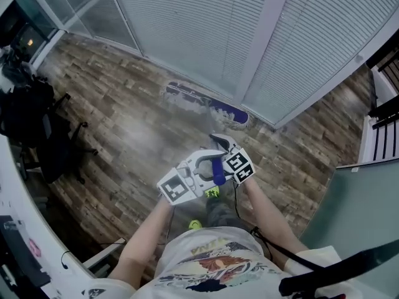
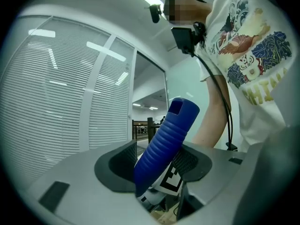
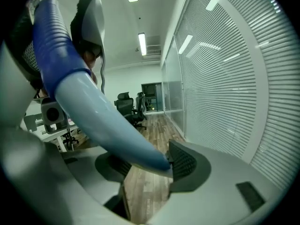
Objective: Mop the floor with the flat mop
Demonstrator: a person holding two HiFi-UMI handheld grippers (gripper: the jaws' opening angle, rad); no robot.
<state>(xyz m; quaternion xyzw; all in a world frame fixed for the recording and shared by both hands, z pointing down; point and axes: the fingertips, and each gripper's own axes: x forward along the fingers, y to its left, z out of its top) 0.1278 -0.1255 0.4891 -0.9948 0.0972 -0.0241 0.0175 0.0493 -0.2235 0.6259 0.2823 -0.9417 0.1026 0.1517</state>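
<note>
The flat mop's blue and white head (image 1: 209, 103) lies on the wood floor against the foot of the blind-covered glass wall. Its blue ribbed handle grip (image 1: 218, 170) rises toward me. My left gripper (image 1: 211, 172) is shut on that grip; in the left gripper view the blue grip (image 2: 168, 135) stands between both pads of the left gripper (image 2: 157, 165). My right gripper (image 1: 223, 144) sits just beyond it, lower on the pole. In the right gripper view the pale blue pole (image 3: 93, 111) crosses the jaws of the right gripper (image 3: 147, 165) and presses on the right pad (image 3: 183, 163).
Black office chairs (image 1: 37, 129) and a white desk edge (image 1: 15, 185) line the left side. The white blinds (image 1: 218, 30) close off the far side. A white railing (image 1: 380, 136) stands at the right. A pale streak (image 1: 143, 136) marks the floor beside the mop head.
</note>
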